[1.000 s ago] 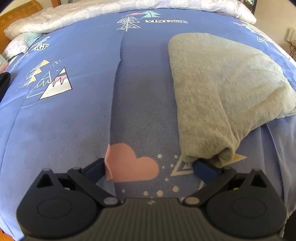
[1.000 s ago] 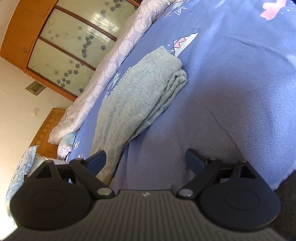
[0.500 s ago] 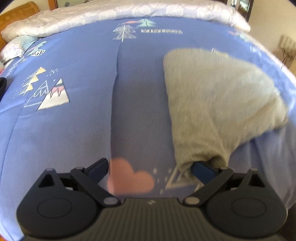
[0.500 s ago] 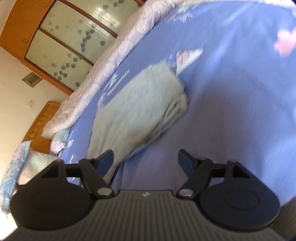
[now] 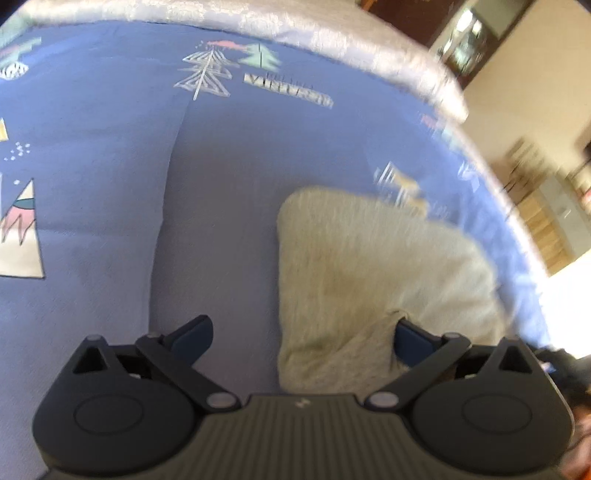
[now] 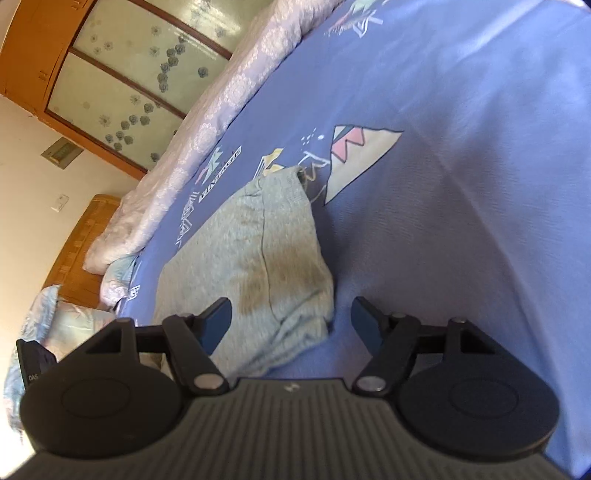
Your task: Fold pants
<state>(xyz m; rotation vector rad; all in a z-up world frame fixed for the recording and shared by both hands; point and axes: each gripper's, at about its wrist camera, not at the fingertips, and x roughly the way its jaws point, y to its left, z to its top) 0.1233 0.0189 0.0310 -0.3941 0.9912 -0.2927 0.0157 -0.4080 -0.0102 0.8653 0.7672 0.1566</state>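
Observation:
The grey pants (image 5: 369, 266) lie folded into a thick pad on the blue printed bedspread (image 5: 221, 206). My left gripper (image 5: 301, 338) hangs over their near edge with jaws wide apart; its right fingertip (image 5: 410, 338) is tucked against a fold of the cloth, while the left one is over bare bedspread. In the right wrist view the pants (image 6: 258, 251) reach toward me, and their near corner lies between the fingers of my right gripper (image 6: 291, 323). Its jaws stand partly narrowed and do not press on the cloth.
A white quilt (image 5: 295, 26) is bunched along the bed's far edge. The right side of the bed (image 5: 517, 221) drops off to the floor. A wooden headboard (image 6: 85, 236), pillows (image 6: 66, 325) and a wardrobe with frosted glass doors (image 6: 140, 74) stand beyond.
Both grippers have travelled across the bed. The right gripper's jaws narrowed and now straddle the pants' near corner. The left view swung right, bringing the pants lower and closer.

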